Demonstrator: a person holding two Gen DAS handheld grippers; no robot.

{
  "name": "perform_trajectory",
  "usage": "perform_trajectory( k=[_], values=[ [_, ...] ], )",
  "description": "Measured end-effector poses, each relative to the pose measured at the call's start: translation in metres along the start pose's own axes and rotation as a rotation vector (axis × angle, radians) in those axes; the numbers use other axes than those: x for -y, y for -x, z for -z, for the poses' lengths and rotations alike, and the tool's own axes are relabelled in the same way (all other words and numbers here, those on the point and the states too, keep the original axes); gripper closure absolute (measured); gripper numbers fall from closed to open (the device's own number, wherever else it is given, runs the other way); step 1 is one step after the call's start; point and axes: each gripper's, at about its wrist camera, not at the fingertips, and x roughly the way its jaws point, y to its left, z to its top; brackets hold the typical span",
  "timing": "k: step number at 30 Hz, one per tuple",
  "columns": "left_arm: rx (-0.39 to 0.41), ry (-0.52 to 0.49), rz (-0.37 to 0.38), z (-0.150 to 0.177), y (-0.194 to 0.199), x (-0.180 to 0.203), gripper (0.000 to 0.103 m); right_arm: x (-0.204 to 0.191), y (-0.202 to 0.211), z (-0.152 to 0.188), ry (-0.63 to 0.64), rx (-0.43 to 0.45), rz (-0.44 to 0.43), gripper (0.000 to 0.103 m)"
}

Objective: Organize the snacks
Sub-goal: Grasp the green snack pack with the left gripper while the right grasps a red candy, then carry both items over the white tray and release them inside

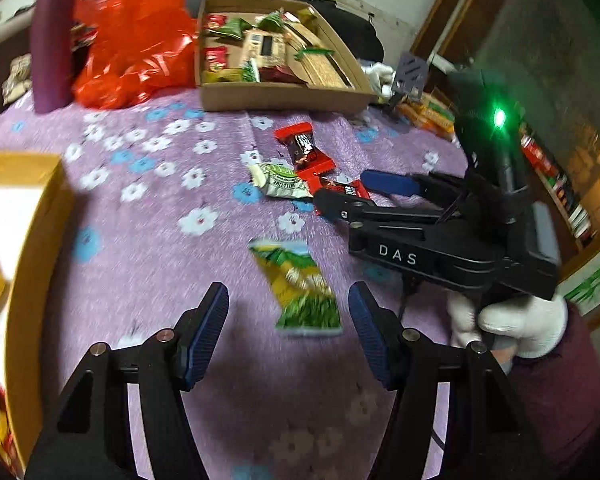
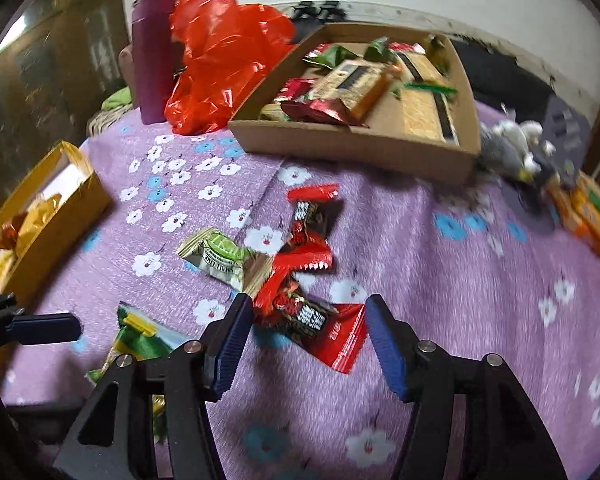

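Snacks fill much of the cardboard tray [image 2: 352,150]; we judge four remain on the desk [image 2: 440,280]. Our left hand-held gripper [image 1: 288,320] gapes around the green packet [image 1: 298,290], our right hand-held gripper [image 2: 306,342] gapes around a red packet [image 2: 312,328], neither gripping.

Left claw [image 1: 288,330] open, angled down; right claw [image 2: 306,346] open, white-gloved hand [image 1: 516,326] gripping handle.

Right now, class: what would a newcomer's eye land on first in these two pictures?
Probably the crumpled red plastic bag at the back of the purple flowered tablecloth, beside the open cardboard box of snacks. Nearer, loose red snack packets lie mid-cloth, one red packet lying between the open right gripper.
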Motion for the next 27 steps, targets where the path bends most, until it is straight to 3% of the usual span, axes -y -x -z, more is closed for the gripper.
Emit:
perform_trajectory(
  k=[3, 5, 6, 7, 10, 12, 13, 20, 27],
  values=[
    [-0.027, -0.015, -0.016, -0.004, -0.016, 0.005, 0.042, 0.005, -0.001, 0.000, -0.028, -0.007, -0.024, 0.049],
    [-0.037, -0.026, -0.027, -0.004, -0.023, 0.008, 0.042, 0.014, 0.000, 0.001, -0.060, -0.007, -0.033, 0.059],
    [-0.032, -0.037, -0.038, -0.005, -0.025, 0.010, 0.042, 0.019, 0.003, 0.001, -0.080, -0.003, -0.049, 0.066],
    [-0.029, -0.057, -0.061, -0.006, -0.027, 0.014, 0.042, 0.024, 0.007, 0.003, -0.110, -0.004, -0.084, 0.081],
    [-0.021, -0.152, -0.129, -0.007, -0.032, 0.029, 0.042, 0.033, 0.015, 0.006, -0.159, -0.012, -0.086, 0.082],
    [0.002, -0.220, -0.138, -0.001, -0.029, 0.036, 0.065, 0.036, 0.019, 0.010, -0.168, -0.014, -0.090, 0.083],
    [0.000, -0.228, -0.118, -0.002, -0.028, 0.034, 0.070, 0.037, 0.022, 0.012, -0.176, -0.012, -0.092, 0.084],
    [0.015, -0.147, -0.064, 0.002, -0.009, 0.015, 0.070, 0.034, 0.045, 0.013, -0.220, 0.032, -0.133, 0.092],
    [0.097, -0.004, -0.014, 0.009, 0.041, -0.023, 0.070, 0.012, 0.072, 0.011, -0.222, 0.069, -0.181, 0.092]
  ],
)
